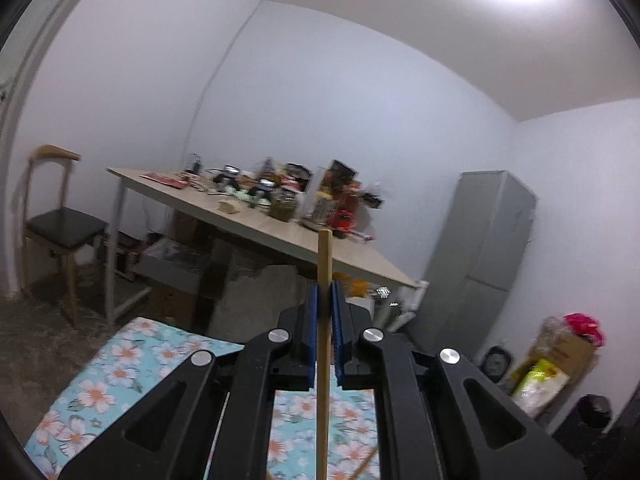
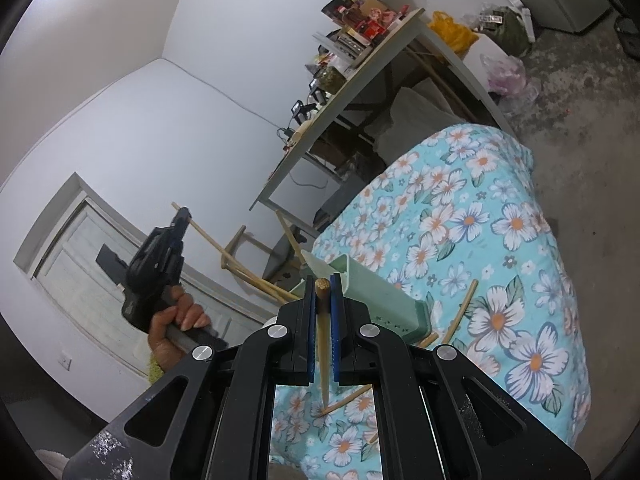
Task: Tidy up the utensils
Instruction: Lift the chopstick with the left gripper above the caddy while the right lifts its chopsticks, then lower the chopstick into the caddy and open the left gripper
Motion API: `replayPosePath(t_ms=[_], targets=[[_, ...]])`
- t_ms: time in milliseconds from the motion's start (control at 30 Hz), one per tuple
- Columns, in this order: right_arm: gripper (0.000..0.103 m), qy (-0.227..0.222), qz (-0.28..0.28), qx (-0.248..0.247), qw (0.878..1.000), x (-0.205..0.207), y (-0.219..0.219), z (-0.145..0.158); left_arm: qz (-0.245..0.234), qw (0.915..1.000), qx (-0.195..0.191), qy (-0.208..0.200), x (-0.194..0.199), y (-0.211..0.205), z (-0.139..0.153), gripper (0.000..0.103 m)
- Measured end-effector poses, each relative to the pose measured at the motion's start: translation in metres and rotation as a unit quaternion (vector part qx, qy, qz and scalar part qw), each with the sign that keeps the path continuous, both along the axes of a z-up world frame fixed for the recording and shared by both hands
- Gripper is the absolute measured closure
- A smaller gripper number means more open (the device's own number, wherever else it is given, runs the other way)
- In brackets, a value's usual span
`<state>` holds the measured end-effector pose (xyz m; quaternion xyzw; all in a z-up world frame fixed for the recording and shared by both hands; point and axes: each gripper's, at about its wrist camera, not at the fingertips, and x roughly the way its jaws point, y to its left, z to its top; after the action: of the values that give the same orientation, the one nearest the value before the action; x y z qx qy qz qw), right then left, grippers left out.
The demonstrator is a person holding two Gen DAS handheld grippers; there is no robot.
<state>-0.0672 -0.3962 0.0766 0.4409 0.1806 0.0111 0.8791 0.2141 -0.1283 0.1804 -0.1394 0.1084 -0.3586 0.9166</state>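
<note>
In the right wrist view, a hand (image 2: 176,320) at the far left holds the left gripper (image 2: 182,216) raised in front of the white wall, its blue pads pinched on 1 wooden chopstick (image 2: 216,244) that crosses between them and slants down to the right. The left wrist view shows the same grip from behind: the chopstick (image 1: 324,320) stands upright between the closed pads, its top end poking above the gripper (image 1: 325,292) and its lower length running down past the frame's bottom edge.

Further right, at the centre of the right wrist view, the right gripper (image 2: 323,292) is clamped on a second chopstick (image 2: 322,344), whose round end shows at the fingertips while its thin tip points down to the floral cloth (image 2: 500,240) covering the bench. Just beyond the fingertips sits a pale green holder (image 2: 384,296) on the cloth. To the right of it, 2 more loose chopsticks (image 2: 464,308) lie flat on the cloth, and another (image 2: 348,398) lies under the gripper.

Behind, a wooden table (image 1: 256,220) is crowded with clutter, with a chair (image 1: 60,224) at its left and a grey cabinet (image 1: 488,240) to the right.
</note>
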Motion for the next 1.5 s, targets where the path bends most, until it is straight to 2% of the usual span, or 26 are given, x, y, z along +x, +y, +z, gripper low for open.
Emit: replayPosePath(t_ms=[267,400,667,733,800,900,1200,1400,1500], targets=[[0.098,-0.001,-0.003,0.001,1.000,-0.005,-0.002,0.000,0.029,0.9993,0.022,0.001,-0.004,-0.016,-0.020,0.097],[0.098,-0.001,-0.003,0.001,1.000,-0.006,-0.002,0.000,0.031,0.9991,0.029,-0.004,-0.009,-0.019,-0.024,0.097],[0.098,-0.002,-0.003,-0.001,1.000,-0.007,-0.002,0.002,0.027,0.9990,0.033,0.014,-0.007,-0.014,-0.032,0.096],[0.098,-0.002,-0.002,0.001,1.000,-0.007,-0.001,0.002,0.029,0.9989,0.033,0.016,-0.008,-0.012,-0.033,0.088],[0.098,-0.003,-0.001,0.000,1.000,-0.008,-0.001,0.003,0.029,0.9989,0.032,0.018,-0.010,-0.010,-0.034,0.071],[0.098,-0.003,-0.002,0.000,1.000,-0.010,0.001,0.003,0.029,0.9991,0.028,0.016,-0.015,-0.005,-0.033,0.062],[0.098,-0.011,0.001,-0.010,1.000,-0.015,0.008,0.010,0.024,0.9993,0.025,0.016,-0.033,0.013,-0.024,0.046],[0.098,-0.022,0.000,-0.022,1.000,-0.021,0.010,0.019,0.021,0.9981,0.052,0.027,-0.051,0.036,-0.026,0.034],[0.098,-0.032,0.001,-0.032,0.999,-0.022,0.012,0.027,0.023,0.9966,0.064,0.047,-0.057,0.054,-0.035,0.032]])
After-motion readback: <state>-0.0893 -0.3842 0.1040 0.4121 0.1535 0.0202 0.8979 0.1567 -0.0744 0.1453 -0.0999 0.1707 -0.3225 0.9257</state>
